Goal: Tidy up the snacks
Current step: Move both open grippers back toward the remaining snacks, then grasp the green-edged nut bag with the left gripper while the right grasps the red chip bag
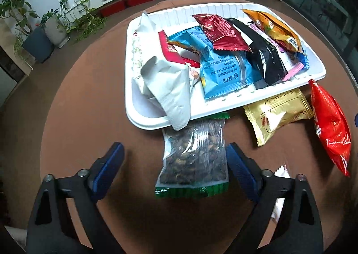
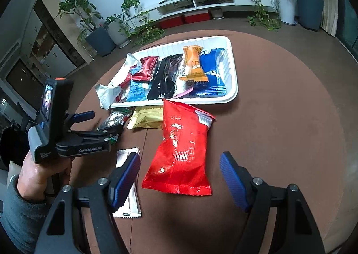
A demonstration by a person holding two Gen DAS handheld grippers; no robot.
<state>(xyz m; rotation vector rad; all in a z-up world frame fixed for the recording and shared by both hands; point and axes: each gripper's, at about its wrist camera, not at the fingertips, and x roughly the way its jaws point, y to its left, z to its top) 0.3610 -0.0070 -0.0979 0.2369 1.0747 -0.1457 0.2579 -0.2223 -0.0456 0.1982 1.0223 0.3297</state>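
A white tray [image 1: 134, 106] holds several snack packets, and a grey-white bag [image 1: 165, 88] hangs over its near rim. In front of the tray lies a clear packet of dark seeds with green ends [image 1: 194, 153]. My left gripper [image 1: 174, 153] is open astride it; the right pad is at the packet's edge and the left pad stands apart. A large red bag [image 2: 181, 142] lies flat on the table below the tray [image 2: 232, 88]. My right gripper [image 2: 180, 157] is open, one finger on each side of the bag's lower half.
A gold packet [image 1: 275, 113] lies between the seed packet and the red bag [image 1: 329, 124]. A white sachet [image 2: 132, 200] lies under my right gripper's left finger. A hand [image 2: 44, 171] holds the left gripper [image 2: 105, 121]. Potted plants and a low TV cabinet stand beyond the round brown table [image 2: 290, 130].
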